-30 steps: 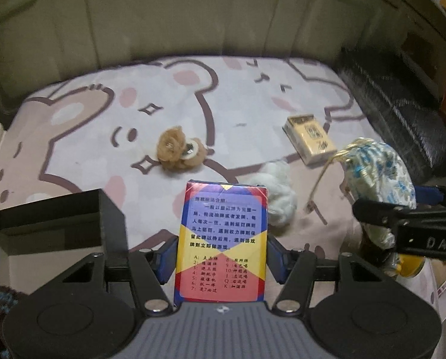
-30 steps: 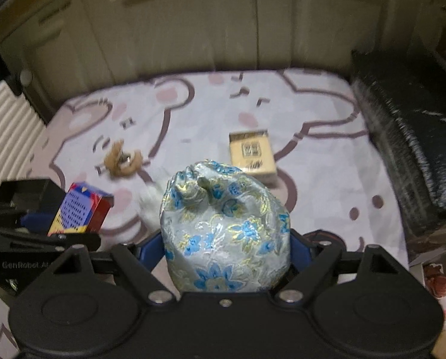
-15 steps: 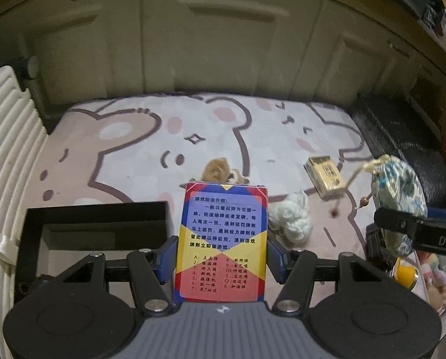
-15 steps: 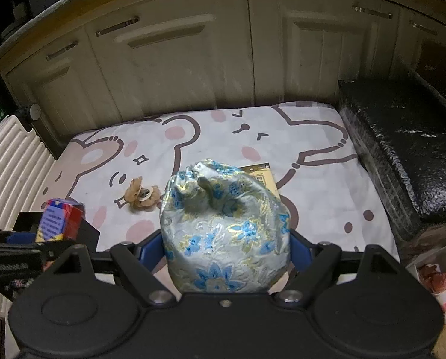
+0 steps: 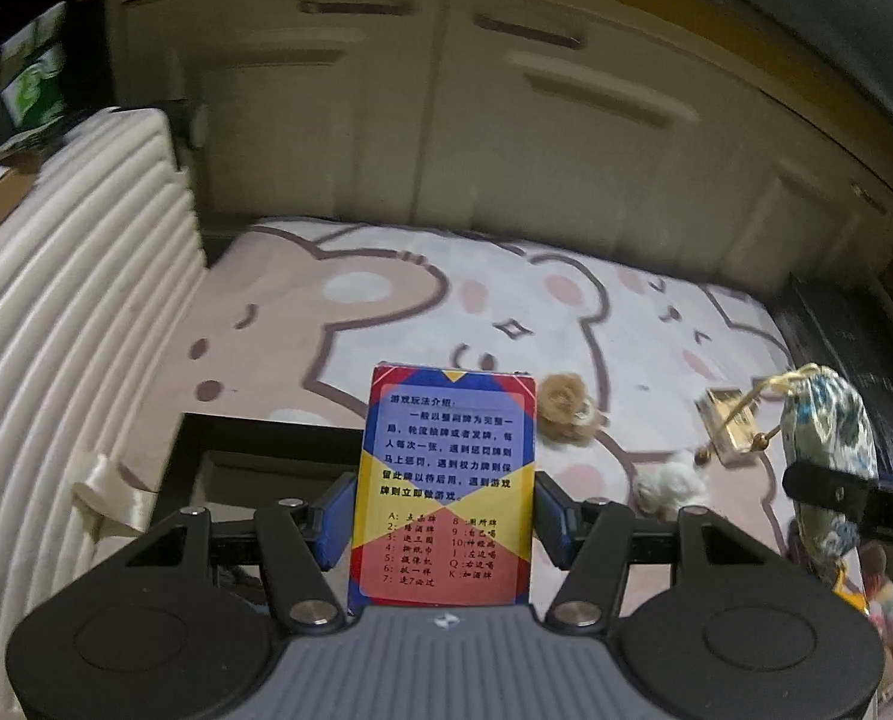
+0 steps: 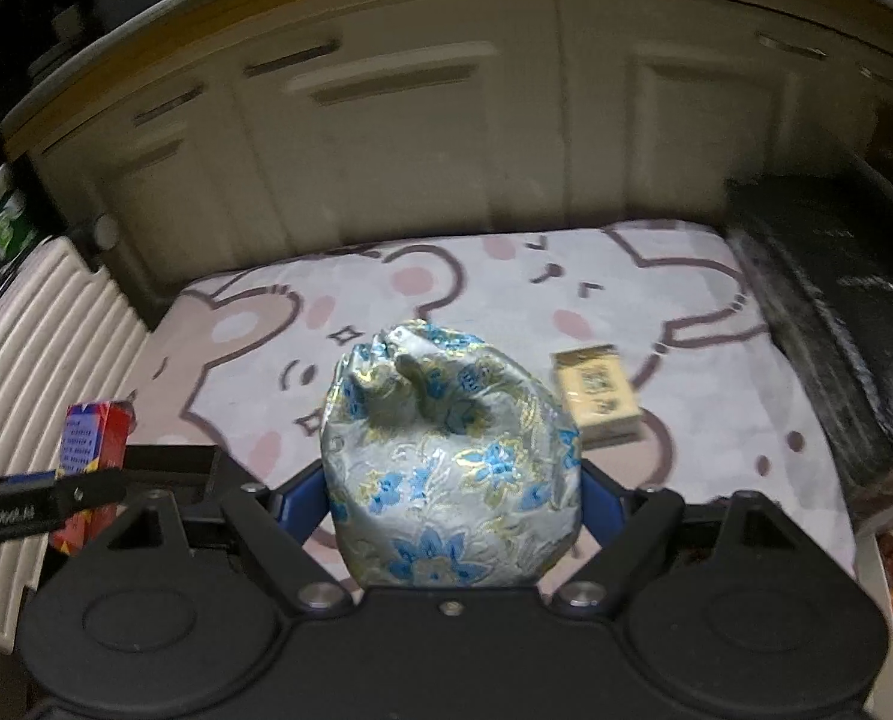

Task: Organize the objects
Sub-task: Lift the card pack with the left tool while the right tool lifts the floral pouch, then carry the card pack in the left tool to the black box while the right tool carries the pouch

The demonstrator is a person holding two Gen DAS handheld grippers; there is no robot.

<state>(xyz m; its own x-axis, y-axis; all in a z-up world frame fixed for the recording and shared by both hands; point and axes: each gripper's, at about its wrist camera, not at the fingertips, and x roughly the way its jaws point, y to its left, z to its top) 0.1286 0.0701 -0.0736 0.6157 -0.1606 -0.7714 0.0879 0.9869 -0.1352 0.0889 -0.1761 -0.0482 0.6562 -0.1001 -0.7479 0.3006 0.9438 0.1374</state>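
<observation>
My left gripper [image 5: 443,519] is shut on a red, blue and yellow card box [image 5: 443,480] held upright, its blue pads pressing both sides. Below and left of it sits an open black box [image 5: 248,444] on the bear-print mat. My right gripper [image 6: 452,498] is shut on a silver-blue floral drawstring pouch [image 6: 452,456]; the same pouch [image 5: 836,438] hangs at the right of the left wrist view, its gold cord dangling. In the right wrist view the card box [image 6: 89,456] shows at the left, over the black box [image 6: 170,462].
On the mat [image 5: 386,324] lie a tan plush toy [image 5: 566,408], a white fluffy ball [image 5: 668,483] and a yellow pack [image 6: 596,396]. A ribbed white panel [image 5: 68,360] borders the left, a black cushion [image 6: 836,312] the right, cream cabinet doors [image 6: 446,138] the far side.
Both grippers have risen and pulled back with their loads; the mat's objects look smaller and farther. The left view has swung left, bringing the black box under the card box.
</observation>
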